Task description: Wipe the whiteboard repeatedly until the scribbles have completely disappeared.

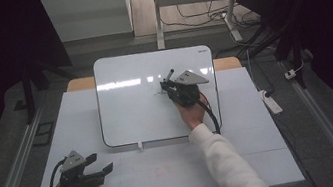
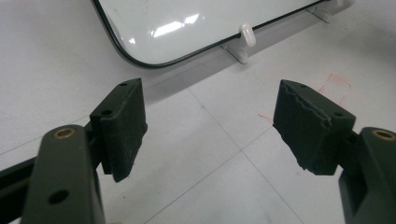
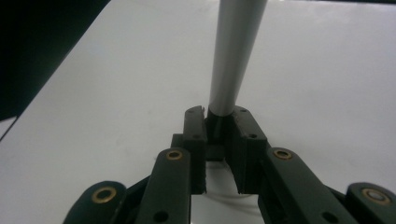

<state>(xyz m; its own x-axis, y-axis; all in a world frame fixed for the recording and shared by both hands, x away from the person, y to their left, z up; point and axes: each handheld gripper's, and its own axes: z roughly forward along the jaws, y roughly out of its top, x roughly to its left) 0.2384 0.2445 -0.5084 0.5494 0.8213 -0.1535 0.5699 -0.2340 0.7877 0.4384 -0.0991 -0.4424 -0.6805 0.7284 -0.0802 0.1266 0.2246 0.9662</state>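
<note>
We see the right gripper (image 3: 218, 116) at frame centre pinching a pen (image 3: 233, 56) over the board (image 1: 130, 99); the left gripper (image 2: 210, 126), lower left, gapes empty above the tabletop (image 1: 167, 174).

The counter (image 1: 132, 180) was white, with thin seam lines crossing its top and faint red marks (image 2: 334, 84) near its middle. A whiteboard (image 1: 131, 104) with a dark rim and rounded corners lay flat on the far half, its near edge held by a small white clip (image 2: 247, 35). The left tool (image 1: 100, 166) rested on the counter's near left part.
</note>
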